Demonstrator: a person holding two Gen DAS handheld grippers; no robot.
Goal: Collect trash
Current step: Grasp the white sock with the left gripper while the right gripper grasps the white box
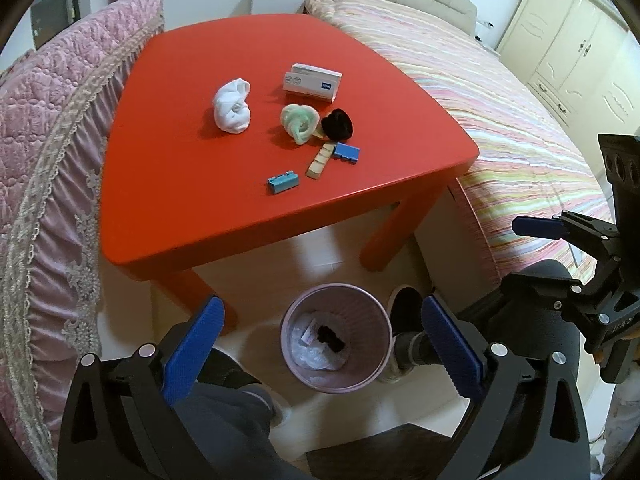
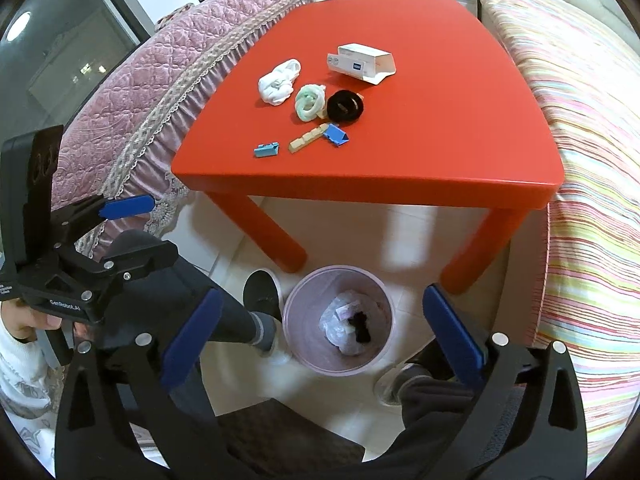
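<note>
Both grippers, left [image 1: 322,354] and right [image 2: 322,338], hang released and empty over the bin [image 1: 380,326] on the floor, which already holds scraps. The next piece should probably be the nearest on the red counter [image 1: 180,200], the light blue scrap [image 1: 283,182], approached from above with jaws astride its short side. Beyond it lie the beige strip [image 1: 320,160], blue clip [image 1: 347,152], three rolled socks [image 1: 233,106] and, farthest, the box [image 1: 312,83].

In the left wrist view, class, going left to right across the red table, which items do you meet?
White sock bundle → light blue clip → green sock bundle → black sock bundle → dark blue clip.
</note>
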